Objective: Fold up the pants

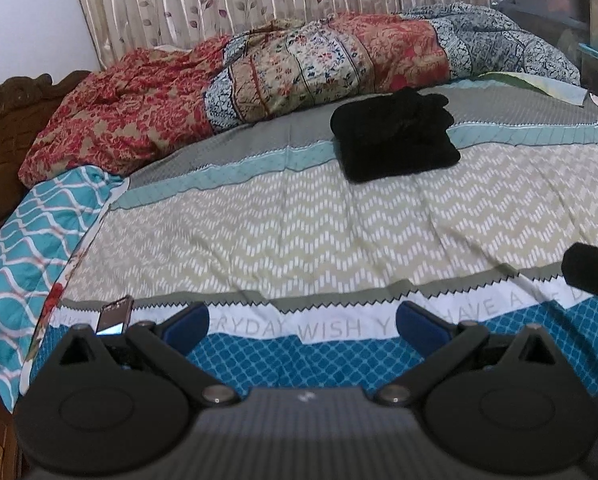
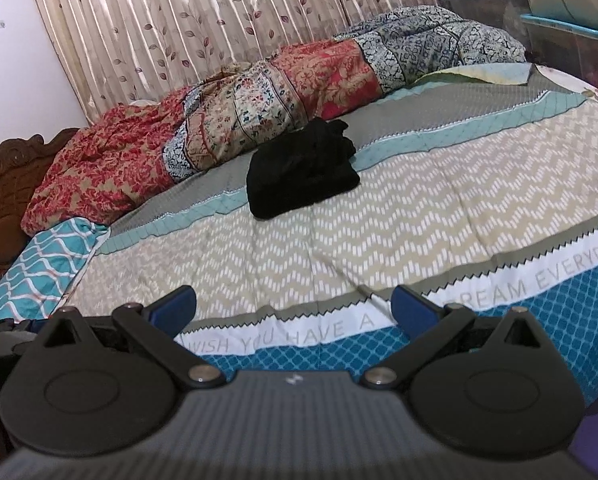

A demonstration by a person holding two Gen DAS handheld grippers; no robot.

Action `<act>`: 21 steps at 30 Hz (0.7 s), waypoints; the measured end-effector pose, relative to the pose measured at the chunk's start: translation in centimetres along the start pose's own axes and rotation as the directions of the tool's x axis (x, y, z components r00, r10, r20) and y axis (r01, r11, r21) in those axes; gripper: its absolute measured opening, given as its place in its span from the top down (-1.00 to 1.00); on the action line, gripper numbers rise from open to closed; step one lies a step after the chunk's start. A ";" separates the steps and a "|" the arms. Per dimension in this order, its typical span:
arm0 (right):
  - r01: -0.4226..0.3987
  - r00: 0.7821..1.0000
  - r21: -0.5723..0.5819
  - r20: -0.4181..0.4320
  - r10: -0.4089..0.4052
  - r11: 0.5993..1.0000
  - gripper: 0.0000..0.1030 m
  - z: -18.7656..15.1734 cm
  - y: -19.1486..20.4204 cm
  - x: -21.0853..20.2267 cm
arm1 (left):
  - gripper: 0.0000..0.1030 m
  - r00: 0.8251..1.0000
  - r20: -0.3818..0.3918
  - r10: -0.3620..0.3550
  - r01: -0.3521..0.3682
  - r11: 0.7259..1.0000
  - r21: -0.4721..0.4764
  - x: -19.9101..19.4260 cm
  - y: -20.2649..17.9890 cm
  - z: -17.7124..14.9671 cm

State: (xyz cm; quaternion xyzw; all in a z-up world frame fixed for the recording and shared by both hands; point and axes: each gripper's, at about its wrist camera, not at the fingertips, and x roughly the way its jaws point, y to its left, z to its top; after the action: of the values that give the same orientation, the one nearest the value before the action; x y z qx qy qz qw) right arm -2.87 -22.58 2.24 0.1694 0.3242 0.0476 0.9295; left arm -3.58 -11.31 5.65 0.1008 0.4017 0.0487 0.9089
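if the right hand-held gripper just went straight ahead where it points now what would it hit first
Probably the bedspread: the open right hand-held gripper looks low across it. The folded black pants lie farther on, slightly left of centre. Depth is unclear.

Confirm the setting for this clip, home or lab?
Home, almost certainly a bedroom. A made bed with a patterned sheet fills both views, a carved wooden headboard stands at its left end, and leaf-print curtains hang behind it. Folded black pants lie on the bed beside a bunched quilt.
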 end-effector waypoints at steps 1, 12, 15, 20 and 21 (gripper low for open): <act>-0.001 1.000 0.001 0.004 0.001 1.000 -1.00 0.1 0.0 -0.1 | -1.00 1.000 0.002 -0.002 0.002 1.000 -0.003 0.0 0.0 0.1; -0.011 0.999 0.009 0.034 0.010 1.000 -1.00 0.9 -0.4 -0.2 | -1.00 1.000 -0.016 -0.016 0.016 1.000 -0.001 0.4 -0.8 0.8; -0.006 0.999 0.018 0.037 0.006 1.000 -1.00 1.0 -0.8 -0.2 | -1.00 1.000 -0.023 -0.010 0.011 1.000 0.014 0.6 -1.1 0.9; -0.003 1.000 0.047 0.031 0.002 0.999 -1.00 0.9 -1.7 -0.1 | -1.00 0.999 -0.037 -0.007 0.008 1.000 0.027 0.8 -1.9 1.0; -0.003 1.000 0.051 0.031 0.001 0.999 -1.00 0.9 -1.8 0.0 | -1.00 0.999 -0.040 -0.006 0.007 0.999 0.031 0.9 -2.1 1.0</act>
State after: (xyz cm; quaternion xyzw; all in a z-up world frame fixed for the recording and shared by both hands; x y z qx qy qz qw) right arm -2.41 -24.54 2.26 0.1941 0.3106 0.0377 0.9297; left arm -2.23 -13.33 5.19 0.1127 0.4209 0.0414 0.8991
